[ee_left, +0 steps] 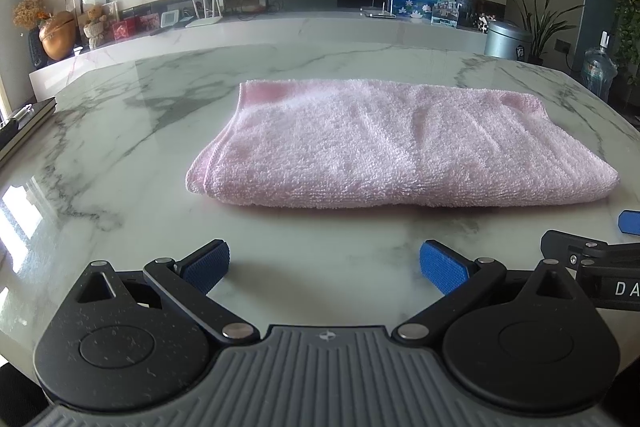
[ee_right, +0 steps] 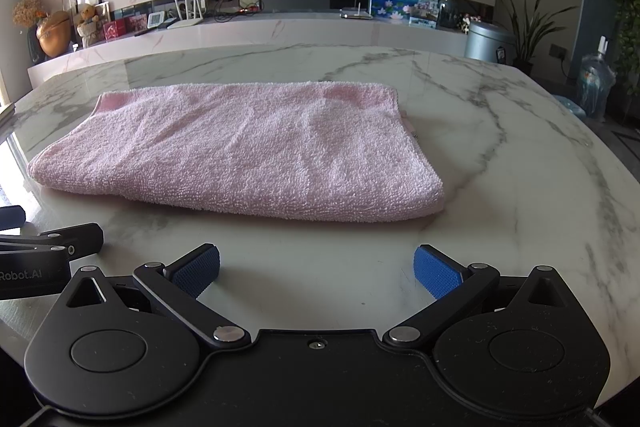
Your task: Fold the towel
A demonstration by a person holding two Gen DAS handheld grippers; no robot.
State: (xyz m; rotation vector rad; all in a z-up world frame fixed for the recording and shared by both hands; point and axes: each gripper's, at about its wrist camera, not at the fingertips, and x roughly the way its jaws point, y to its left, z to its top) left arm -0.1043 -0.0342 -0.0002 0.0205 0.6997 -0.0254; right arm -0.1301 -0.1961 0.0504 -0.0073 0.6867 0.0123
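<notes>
1. Two views split the scene: the left wrist camera shows a dark notebook-like slab (ee_left: 28,123) at the bench (ee_left: 120,155) edge, far left of the towel (ee_left: 400,143); the right wrist camera cuts it off but shows a small label (ee_right: 414,135) at the towel's right edge.
2. Each view catches the other tool at its side: the right hand-held gripper (ee_left: 628,227) right of the towel, the left hand-held gripper (ee_right: 24,231) left of it.
3. Both are spread wide, holding nothing, just short of the towel's near fold: left hand-held gripper (ee_left: 325,265), right hand-held gripper (ee_right: 317,267).
4. Pink looped terry, the towel lies folded into a thick oblong mid-bench.
5. Glossy grey-veined white marble forms the bench; the pads (ee_right: 438,271) are blue and ribbed.
</notes>
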